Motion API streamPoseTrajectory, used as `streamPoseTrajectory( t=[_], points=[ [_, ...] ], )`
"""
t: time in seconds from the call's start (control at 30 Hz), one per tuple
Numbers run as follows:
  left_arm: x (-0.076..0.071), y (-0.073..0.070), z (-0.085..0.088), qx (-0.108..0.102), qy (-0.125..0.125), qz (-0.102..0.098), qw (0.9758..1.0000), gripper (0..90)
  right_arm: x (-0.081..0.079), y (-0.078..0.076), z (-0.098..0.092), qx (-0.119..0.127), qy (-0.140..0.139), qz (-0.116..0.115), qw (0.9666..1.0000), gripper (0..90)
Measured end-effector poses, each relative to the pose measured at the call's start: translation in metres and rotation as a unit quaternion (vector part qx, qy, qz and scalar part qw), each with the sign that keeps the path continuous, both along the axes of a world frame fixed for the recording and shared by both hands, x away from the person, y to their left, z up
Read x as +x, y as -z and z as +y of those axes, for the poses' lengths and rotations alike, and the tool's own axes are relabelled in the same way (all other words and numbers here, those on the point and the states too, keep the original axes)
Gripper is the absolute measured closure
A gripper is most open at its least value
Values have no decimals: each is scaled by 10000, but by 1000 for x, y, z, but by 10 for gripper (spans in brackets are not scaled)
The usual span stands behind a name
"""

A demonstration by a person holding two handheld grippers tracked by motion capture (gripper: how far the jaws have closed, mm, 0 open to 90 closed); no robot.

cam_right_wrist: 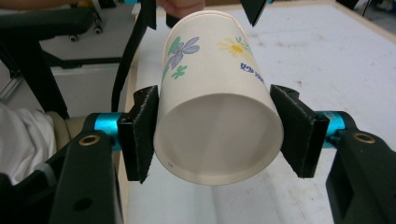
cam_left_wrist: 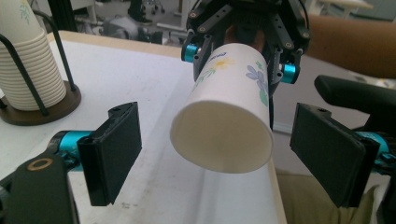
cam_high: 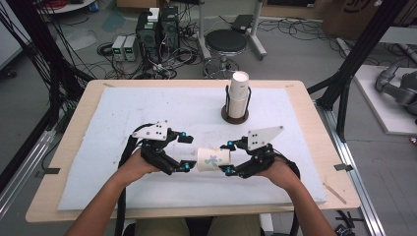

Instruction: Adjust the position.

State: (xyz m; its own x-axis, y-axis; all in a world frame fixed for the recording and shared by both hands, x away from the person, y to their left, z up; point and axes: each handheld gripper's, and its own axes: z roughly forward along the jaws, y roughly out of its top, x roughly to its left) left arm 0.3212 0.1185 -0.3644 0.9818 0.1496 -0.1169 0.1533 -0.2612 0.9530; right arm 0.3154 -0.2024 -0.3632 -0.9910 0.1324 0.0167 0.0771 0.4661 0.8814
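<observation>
Your right gripper (cam_high: 227, 158) has its two black jaws pressed against opposite sides of a floral paper cup (cam_high: 213, 159), pinching it near the rim so the cup lies on its side above the white mat (cam_high: 147, 105), just in front of you at the near middle of the table (cam_high: 314, 123). In the right gripper view the pads (cam_right_wrist: 140, 133) sit tight against the cup's wall on both sides, and the open mouth faces that camera, with blue and yellow flowers printed along the outside. Your left gripper (cam_high: 186, 152) hangs just left of the cup with its jaws spread wide; in the left gripper view the cup's flat bottom points toward that camera and floats between the two open pads (cam_left_wrist: 112, 151), clear of both. Your two hands meet from either side, left hand (cam_high: 135, 164) and right hand (cam_high: 278, 172), each wrapped around its gripper's handle near the front edge of the mat. Farther back and a little right of centre, a stack of paper cups (cam_high: 238, 96) stands upright in a black wire holder (cam_high: 235, 114) on a round brown base, well apart from both grippers. A round black stool (cam_high: 225, 42) stands on the floor beyond the far edge of the table.
</observation>
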Motion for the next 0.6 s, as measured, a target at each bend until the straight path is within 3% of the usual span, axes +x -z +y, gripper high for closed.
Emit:
streamPoseTrajectory(
  t=[0.3,0.43,0.6],
  points=[
    [-5,9,-4,-426,-21,74,9991,164,-7,3,-10,506,74,-61,9987,371],
    [-4,11,-11,-510,11,97,9987,164,-6,2,-12,653,48,-50,9978,371],
    [-3,12,-17,-487,101,64,9987,163,-5,1,-10,645,3,-47,9979,371]
  ],
)
